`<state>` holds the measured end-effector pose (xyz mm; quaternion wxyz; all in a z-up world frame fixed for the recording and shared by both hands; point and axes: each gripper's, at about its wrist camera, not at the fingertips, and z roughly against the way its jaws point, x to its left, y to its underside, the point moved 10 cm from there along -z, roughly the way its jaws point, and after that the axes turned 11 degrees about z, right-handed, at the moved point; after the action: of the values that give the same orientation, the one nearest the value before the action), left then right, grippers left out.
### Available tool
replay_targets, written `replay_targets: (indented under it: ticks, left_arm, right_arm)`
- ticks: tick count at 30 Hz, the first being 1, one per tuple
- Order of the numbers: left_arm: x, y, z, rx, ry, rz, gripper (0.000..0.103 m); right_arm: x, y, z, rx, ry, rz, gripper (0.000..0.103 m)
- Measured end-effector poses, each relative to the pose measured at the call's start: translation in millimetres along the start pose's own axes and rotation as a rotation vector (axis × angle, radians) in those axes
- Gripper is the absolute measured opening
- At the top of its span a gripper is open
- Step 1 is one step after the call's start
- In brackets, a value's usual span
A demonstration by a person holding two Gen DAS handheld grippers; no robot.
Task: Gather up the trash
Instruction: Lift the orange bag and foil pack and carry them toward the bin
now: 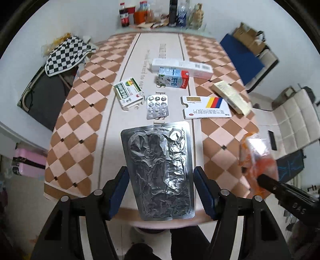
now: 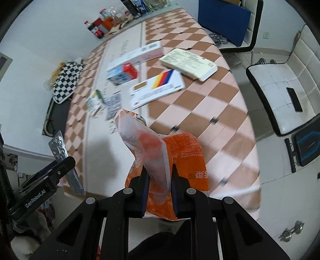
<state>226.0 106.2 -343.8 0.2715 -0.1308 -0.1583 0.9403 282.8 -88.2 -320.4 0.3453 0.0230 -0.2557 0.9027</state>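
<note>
My left gripper (image 1: 161,180) is shut on a large crumpled silver blister sheet (image 1: 160,168), held flat between the blue pads above the table's near edge; the sheet also shows in the right wrist view (image 2: 60,152). My right gripper (image 2: 160,180) is shut on an orange and clear plastic bag (image 2: 170,160), lifted over the table's near right side; the bag also shows in the left wrist view (image 1: 258,158). On the table lie a small silver blister pack (image 1: 157,106), a green medicine box (image 1: 129,92), a milk carton (image 1: 173,77), a striped box (image 1: 206,107) and a long white box (image 1: 182,67).
The checkered table (image 1: 80,112) has a cream box (image 1: 232,97) at its right edge. Bottles and clutter (image 1: 156,14) stand at the far end. A chair with checkered cloth (image 1: 66,53) is on the left, white chairs (image 2: 280,92) on the right, a pink case (image 1: 28,163) lower left.
</note>
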Motion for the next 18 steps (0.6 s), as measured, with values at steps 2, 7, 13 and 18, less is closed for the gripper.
replay_targets:
  ticks: [2,7,13,18]
  left_arm:
    - [14.4,8.6,2.4,-0.010,0.031,-0.023,0.063]
    - [53.0,54.9,21.6,0.011,0.090,-0.089,0.063]
    - [96.6,132.5,-13.1,0.156,0.116,-0.109,0.063]
    - [121.5,200.3,-86.2,0.318,0.126,-0.067,0.063]
  right_arm:
    - [20.0,22.4,7.8,-0.017,-0.005,-0.018,0.020]
    - [60.0,93.2,12.3,-0.029,-0.003,-0.093,0.020]
    - [78.9,197.3,-28.9,0.069,-0.009,-0.224,0.020]
    - [67.3,275.1,-97.9,0.188,-0.025,-0.339,0.020]
